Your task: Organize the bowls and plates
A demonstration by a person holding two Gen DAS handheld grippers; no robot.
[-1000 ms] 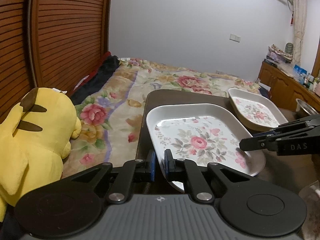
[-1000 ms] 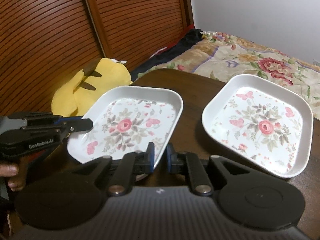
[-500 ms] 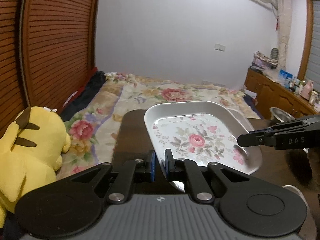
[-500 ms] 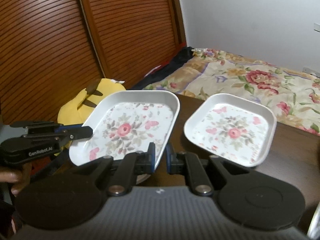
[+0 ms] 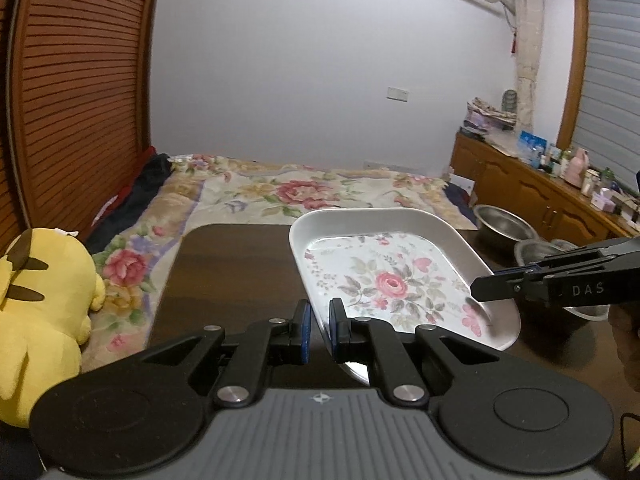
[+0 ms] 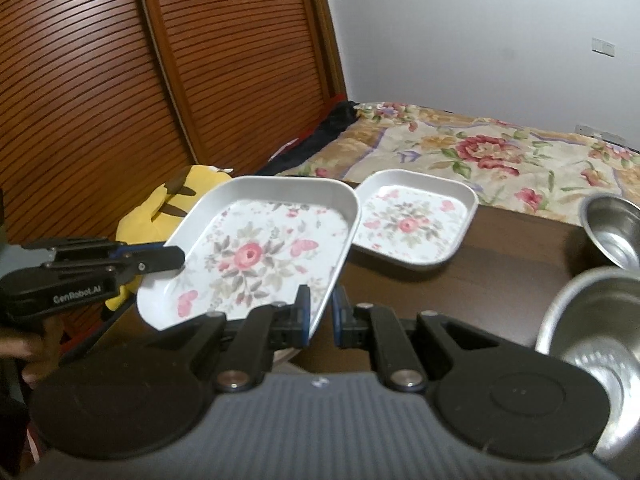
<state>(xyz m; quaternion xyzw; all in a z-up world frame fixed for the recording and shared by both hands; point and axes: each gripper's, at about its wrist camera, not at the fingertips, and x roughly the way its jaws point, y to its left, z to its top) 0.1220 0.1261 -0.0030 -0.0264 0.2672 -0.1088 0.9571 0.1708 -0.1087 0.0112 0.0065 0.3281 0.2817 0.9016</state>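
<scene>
Both hand-held grippers, left point(image 5: 319, 330) and right point(image 6: 320, 316), clamped on its rim, have raised the white rose-patterned square plate point(image 6: 256, 252) off the dark wooden surface point(image 6: 500, 264) toward its smaller twin plate point(image 6: 416, 222), ready for stacking.

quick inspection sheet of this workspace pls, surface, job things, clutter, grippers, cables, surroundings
surface: dark wooden table, beside a bed.
job's things: floral plate held up off the table, tilted; second floral plate resting flat on the table; steel bowls at the table's right end.
clutter: nothing seen on the table.
grippers: left gripper and right gripper each clamp an edge of the raised plate.
cables: thin dark cable at lower right, unclear.
surroundings: floral bedspread, yellow plush toy, slatted wooden doors, cluttered sideboard.
</scene>
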